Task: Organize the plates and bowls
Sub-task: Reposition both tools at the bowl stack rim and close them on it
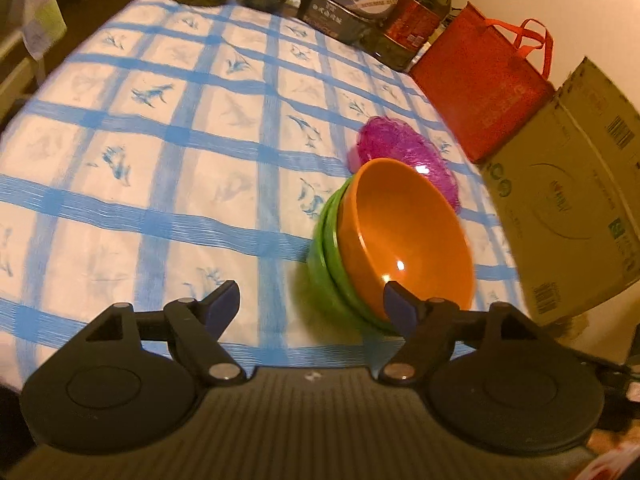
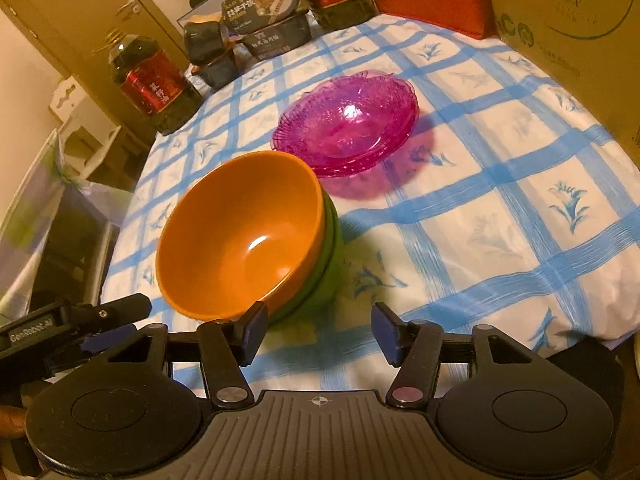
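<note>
Bowls: orange bowl point(image 2: 240, 236) nested inside green bowls point(image 2: 330, 256), one stack on the worktop point(image 2: 500, 216), nearer than the plates; nesting groups like with like and saves room.
Plates: pink glass plates point(image 2: 346, 122) stacked just beyond the bowls, close by but apart from them in the right wrist view; kinds appear sorted into separate piles.
Stack attitude: bowl stack looks tipped in both views; lens distortion may account for it, cannot tell.
Left gripper point(image 1: 312, 304): jaws wide apart, nothing between the pads; right finger overlaps the bowl rim in its own view, contact cannot be confirmed.
Right gripper point(image 2: 318, 330): jaws parted, empty, to the right of the bowl stack.
Judgement: both stacks built, both grippers released; task appears at or near completion.
Surroundings: oil bottle point(image 2: 154, 84), food boxes point(image 2: 268, 20), red bag point(image 1: 480, 84) and cardboard box point(image 1: 568, 192) line the far and right edges, leaving the middle free for sorting.
</note>
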### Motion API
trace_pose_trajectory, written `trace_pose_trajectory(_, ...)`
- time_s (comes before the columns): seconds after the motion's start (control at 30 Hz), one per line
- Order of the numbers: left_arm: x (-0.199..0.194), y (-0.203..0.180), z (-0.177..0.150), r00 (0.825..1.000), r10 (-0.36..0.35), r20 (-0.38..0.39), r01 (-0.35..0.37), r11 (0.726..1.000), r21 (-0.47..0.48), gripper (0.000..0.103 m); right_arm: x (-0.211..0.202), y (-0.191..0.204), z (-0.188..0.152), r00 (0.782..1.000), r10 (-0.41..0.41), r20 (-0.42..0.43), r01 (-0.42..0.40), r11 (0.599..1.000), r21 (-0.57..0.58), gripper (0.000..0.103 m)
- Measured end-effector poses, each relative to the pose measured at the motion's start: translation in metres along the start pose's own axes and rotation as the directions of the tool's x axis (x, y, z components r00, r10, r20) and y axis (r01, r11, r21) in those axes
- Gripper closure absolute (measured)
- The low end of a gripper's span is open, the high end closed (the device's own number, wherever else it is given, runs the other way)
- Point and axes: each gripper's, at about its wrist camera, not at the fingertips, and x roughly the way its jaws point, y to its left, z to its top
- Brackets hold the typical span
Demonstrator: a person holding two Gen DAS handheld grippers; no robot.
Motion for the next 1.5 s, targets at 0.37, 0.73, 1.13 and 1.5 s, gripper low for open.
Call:
trace_pose_trajectory(0.37, -0.006, -0.024, -0.010, 0.997, 0.055, 0.061, -0.062, 0.989, 0.133, 0.027, -0.004, 0.013, -0.007, 0.994, -0.099, 0.038, 0.103, 0.986, -0.131, 0.045)
trace_pose_trajectory(0.73, -0.002, -0.023, 0.000, 0.999, 0.032, 0.008, -0.032, 0.996, 0.083, 0.026, -0.009, 0.001, 0.004, 0.999, -0.015, 0.032, 0.017, 0.999, -0.040, 0.045)
trace_pose_trajectory(1.13, 0.030, -0.027, 0.034, 0.999, 0.008, -0.044, -0.005, 0.998, 0.058, 0.023, 0.011, 0.000, 0.040, 0.999, 0.031, 0.005, -0.032, 0.999, 0.022, 0.045)
trace_pose_trajectory(1.5, 0.073, -0.021, 0.051, 0.988, -0.036, -0.147, 0.035, 0.999, -0.011, 0.025, 0.053, -0.016, 0.054, 0.996, 0.026, -0.088, -0.018, 0.996, 0.089, 0.045)
